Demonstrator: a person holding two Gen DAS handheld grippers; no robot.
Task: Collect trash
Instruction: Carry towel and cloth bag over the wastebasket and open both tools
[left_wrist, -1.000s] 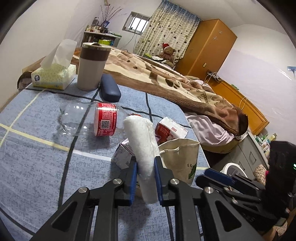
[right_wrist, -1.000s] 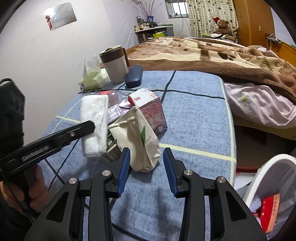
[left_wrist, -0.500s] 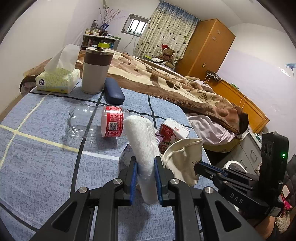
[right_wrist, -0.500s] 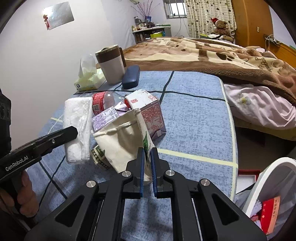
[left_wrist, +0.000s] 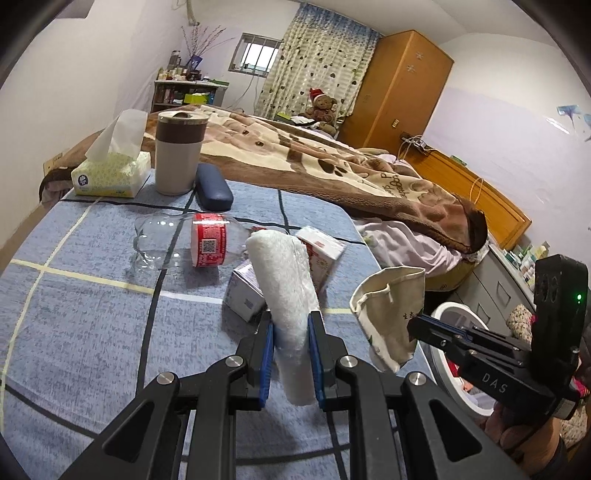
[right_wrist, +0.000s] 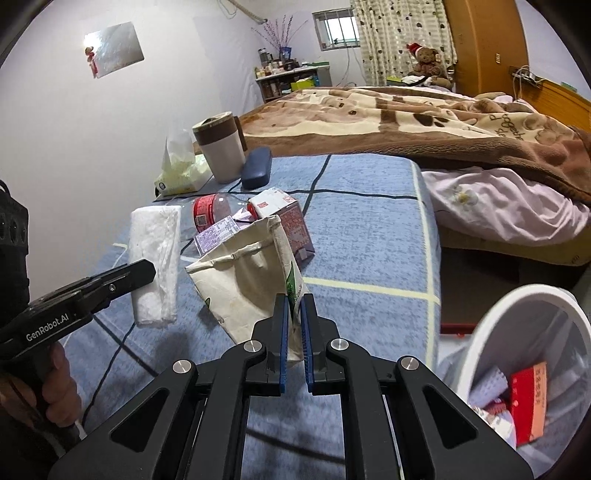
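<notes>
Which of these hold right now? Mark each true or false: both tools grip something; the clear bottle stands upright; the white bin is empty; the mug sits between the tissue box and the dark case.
1. Both tools grip something. True: the left tool clamps the white tissue wad, the right tool the cream bag.
2. The clear bottle stands upright. False: it lies on its side.
3. The white bin is empty. False: red and white packaging is inside.
4. The mug sits between the tissue box and the dark case. True.
</notes>
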